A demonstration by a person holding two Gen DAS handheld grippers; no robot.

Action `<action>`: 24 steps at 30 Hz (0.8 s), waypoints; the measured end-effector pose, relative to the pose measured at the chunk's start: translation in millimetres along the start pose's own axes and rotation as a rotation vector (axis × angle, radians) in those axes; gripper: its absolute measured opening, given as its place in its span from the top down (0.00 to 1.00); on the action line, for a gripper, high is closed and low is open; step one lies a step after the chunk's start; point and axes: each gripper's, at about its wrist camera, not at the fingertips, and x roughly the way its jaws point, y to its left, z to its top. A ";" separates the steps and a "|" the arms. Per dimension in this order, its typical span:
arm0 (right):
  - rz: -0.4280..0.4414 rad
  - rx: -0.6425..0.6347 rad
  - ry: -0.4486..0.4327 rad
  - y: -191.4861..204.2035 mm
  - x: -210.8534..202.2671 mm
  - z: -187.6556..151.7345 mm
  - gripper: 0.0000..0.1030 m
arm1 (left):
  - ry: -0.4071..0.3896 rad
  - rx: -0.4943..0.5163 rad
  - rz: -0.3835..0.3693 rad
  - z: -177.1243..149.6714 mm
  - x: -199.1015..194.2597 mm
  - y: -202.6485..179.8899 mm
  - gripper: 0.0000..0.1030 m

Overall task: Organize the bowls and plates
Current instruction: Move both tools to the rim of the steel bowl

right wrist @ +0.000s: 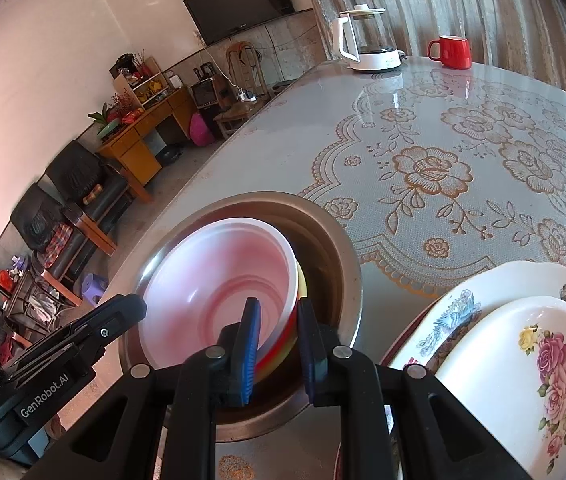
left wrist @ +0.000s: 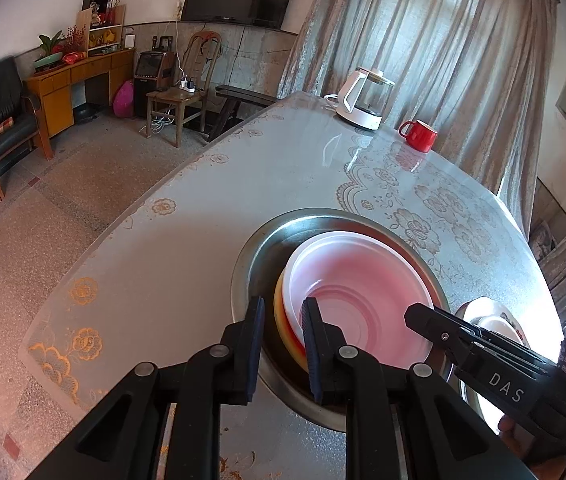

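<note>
the left hand-held gripper (left wrist: 283, 344) straddles the near rim of a white bowl (left wrist: 357, 292), one pad inside the rim and one outside, with a narrow gap showing on either side, so the pads are not pressed against it. the right hand-held gripper (right wrist: 279, 350) straddles the opposite rim of the same white bowl (right wrist: 219, 292) in the same way; contact between pad and rim cannot be confirmed. the white bowl is nested in a bowl with yellow and red bands (right wrist: 283, 344), of which only the edge shows, and both sit tilted inside a wide metal basin (right wrist: 323, 224) on the surface (right wrist: 283, 148). just beside the basin, on the right, a stack of plates rests on the surface: a small plate with pink roses (right wrist: 523, 368) lies on a larger plate with a blue pattern (right wrist: 467, 300). farther back, near the far edge of the surface, a white kettle (right wrist: 367, 40) and a red mug (right wrist: 451, 52) stand side by side, apart from each other, in front of a curtain (left wrist: 423, 40).
</note>
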 end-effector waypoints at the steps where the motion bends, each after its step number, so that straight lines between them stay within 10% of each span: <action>1: -0.002 -0.002 -0.001 0.4 -0.3 -0.5 0.83 | -0.004 0.002 0.004 0.1 -0.9 -0.2 0.78; 24: -0.004 -0.024 -0.061 3.5 -27.1 -19.8 0.78 | 0.001 -0.035 0.033 -17.4 -13.8 20.5 0.72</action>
